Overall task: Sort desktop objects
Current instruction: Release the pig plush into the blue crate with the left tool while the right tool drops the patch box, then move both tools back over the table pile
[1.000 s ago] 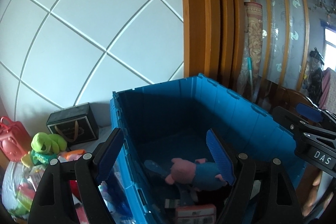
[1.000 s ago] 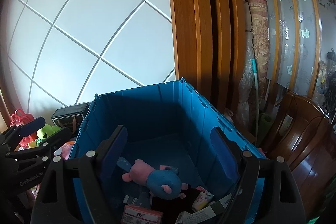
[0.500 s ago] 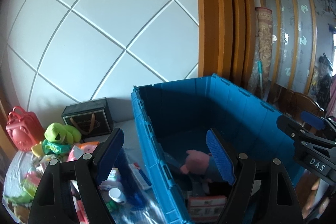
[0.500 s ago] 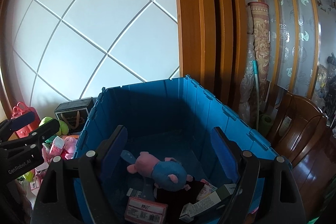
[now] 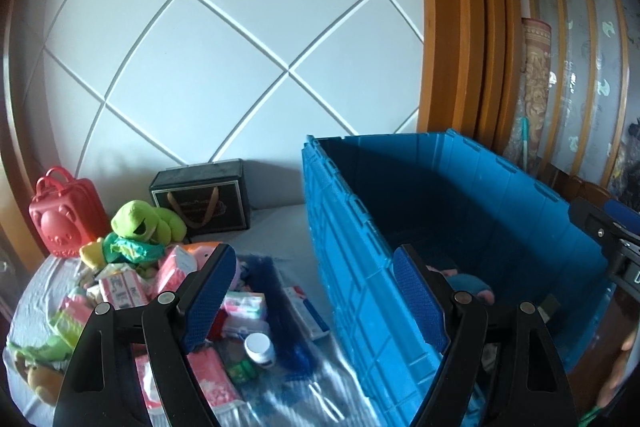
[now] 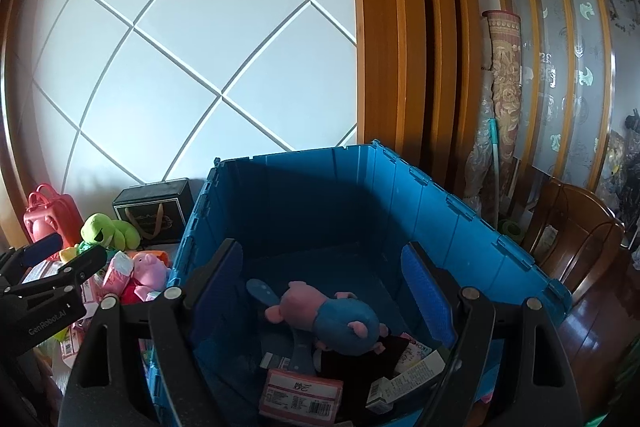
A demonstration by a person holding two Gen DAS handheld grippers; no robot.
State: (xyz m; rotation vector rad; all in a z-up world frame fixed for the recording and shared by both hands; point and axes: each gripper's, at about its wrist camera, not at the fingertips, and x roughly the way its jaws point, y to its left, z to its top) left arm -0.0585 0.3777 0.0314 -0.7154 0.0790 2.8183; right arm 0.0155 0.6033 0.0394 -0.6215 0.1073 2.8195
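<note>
The heap of small desktop objects [image 5: 168, 291] (soft toys, pink packets, little cartons and a white-capped bottle) lies on the pale cloth-covered table [image 5: 276, 223], below and mostly to the left of the left gripper [image 5: 316, 291]. Its blue-padded fingers [image 5: 212, 287] stand wide apart with nothing between them, so that hand is free. The small white-capped bottle [image 5: 260, 347] sits just under the gap between the fingers, toward the left one; it looks upright, though blur makes that uncertain. The white and red flat carton [image 5: 306, 311] beside it lies with its long axis running away from the gripper, roughly along the fingers' own line.

To the right of those fingers rises the near wall of the large blue plastic crate [image 5: 352, 267], which stands just beside the heap. The right gripper [image 6: 324, 291] hangs over the crate's open top, its fingers also spread and holding nothing. Between and below them, on the crate floor, lie a pink and blue plush pig [image 6: 324, 315], a pink labelled box [image 6: 300, 397] and some other cartons.

The left hand is plainly the nearer one to the unsorted heap, and I judge the next pick falls to it: downward and a little left. A lime-green plush frog [image 5: 146, 221], a red bear-faced plastic case [image 5: 66, 213] and a black gift box with ribbon handles [image 5: 202, 197] sit farther ahead, against the white panelled wall [image 5: 224, 39].
</note>
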